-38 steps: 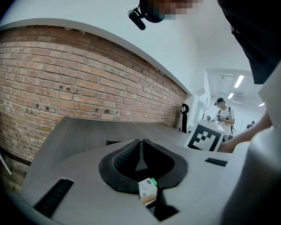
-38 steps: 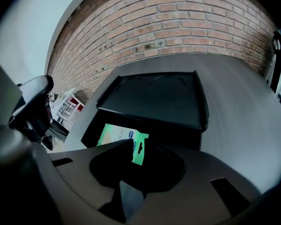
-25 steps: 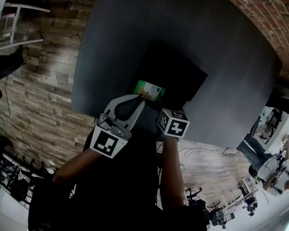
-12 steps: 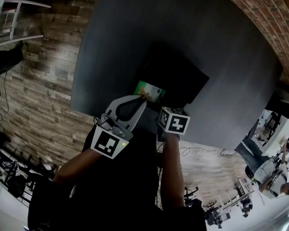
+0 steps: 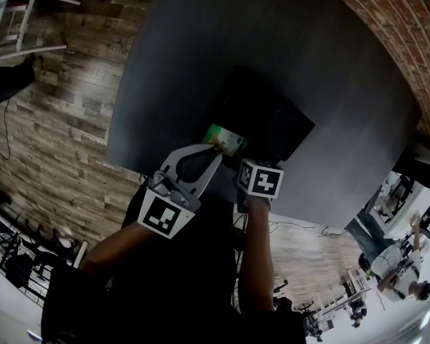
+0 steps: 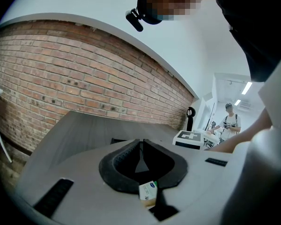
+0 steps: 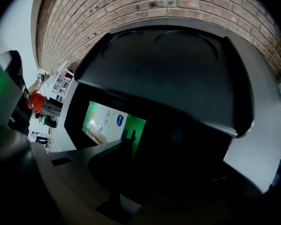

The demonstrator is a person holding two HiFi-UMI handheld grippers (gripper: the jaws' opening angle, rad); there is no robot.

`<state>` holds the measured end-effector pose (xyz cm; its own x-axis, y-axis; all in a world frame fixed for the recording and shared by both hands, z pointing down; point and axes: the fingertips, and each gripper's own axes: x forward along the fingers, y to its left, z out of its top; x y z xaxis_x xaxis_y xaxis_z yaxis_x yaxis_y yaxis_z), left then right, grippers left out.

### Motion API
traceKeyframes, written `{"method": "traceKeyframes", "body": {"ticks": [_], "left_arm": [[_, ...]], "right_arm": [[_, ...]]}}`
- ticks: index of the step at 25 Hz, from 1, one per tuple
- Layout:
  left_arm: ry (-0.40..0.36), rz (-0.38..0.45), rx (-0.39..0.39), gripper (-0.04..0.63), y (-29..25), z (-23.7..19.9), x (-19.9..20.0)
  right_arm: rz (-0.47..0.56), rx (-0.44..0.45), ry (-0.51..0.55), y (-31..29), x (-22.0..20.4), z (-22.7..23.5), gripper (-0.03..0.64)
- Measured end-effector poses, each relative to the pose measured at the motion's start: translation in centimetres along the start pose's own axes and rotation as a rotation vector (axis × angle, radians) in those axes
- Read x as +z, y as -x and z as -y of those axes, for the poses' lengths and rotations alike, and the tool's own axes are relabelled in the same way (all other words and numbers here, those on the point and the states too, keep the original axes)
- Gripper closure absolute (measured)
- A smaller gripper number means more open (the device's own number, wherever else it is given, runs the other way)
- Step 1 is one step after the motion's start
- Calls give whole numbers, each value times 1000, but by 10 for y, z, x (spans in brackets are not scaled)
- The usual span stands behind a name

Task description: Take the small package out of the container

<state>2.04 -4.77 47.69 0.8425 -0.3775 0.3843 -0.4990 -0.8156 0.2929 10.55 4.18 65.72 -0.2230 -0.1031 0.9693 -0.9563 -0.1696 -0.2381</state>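
My left tongs (image 5: pixel 216 146) are closed, with the small package (image 5: pixel 226 139) nipped in the seam between their two jaws. In the head view the pale grey plastic jaws form a teardrop around a dark hollow. Their point lies on the near edge of the package, a flat little box, green with a pale panel. The box is at the near left corner of the container (image 5: pixel 290 124), a matt black tray with rounded corners on a smooth dark grey table (image 5: pixel 201 41). Whether the box is clear of the tray floor I cannot tell.

The left gripper view adds the ribbed black rubber lining the hollow and the straight seam where the jaws meet at the far end. It shows only the narrow white end of the box, with a blue mark, standing at the near rim of the hollow. Beyond are a rough red brick wall (image 6: pixel 61 74) and the marker cube (image 6: pixel 190 138) of my right tongs (image 7: pixel 130 136).

The right gripper view looks down into the tray. Two shallow round hollows (image 7: pixel 131 36) sit at its far end, and the box's broad glossy face lies in a rectangular compartment at the left. My right tongs are closed to a point with nothing between them, one jaw lit and the other in shadow. The point stands before the box's green end; I cannot tell whether it touches. The head view hides these jaws beneath their cube.
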Motion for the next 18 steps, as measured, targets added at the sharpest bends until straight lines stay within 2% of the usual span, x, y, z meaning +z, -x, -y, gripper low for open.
{"method": "traceKeyframes", "body": {"ticks": [10, 12, 18], "left_arm": [[19, -5, 22, 546, 0, -5, -7], [21, -4, 25, 546, 1, -5, -7], [22, 1, 31, 546, 4, -6, -8]], "right_arm": [[-4, -14, 76, 0, -2, -1, 515], [7, 2, 74, -1, 0, -6, 558], [10, -17, 125, -4, 0, -15, 558]]}}
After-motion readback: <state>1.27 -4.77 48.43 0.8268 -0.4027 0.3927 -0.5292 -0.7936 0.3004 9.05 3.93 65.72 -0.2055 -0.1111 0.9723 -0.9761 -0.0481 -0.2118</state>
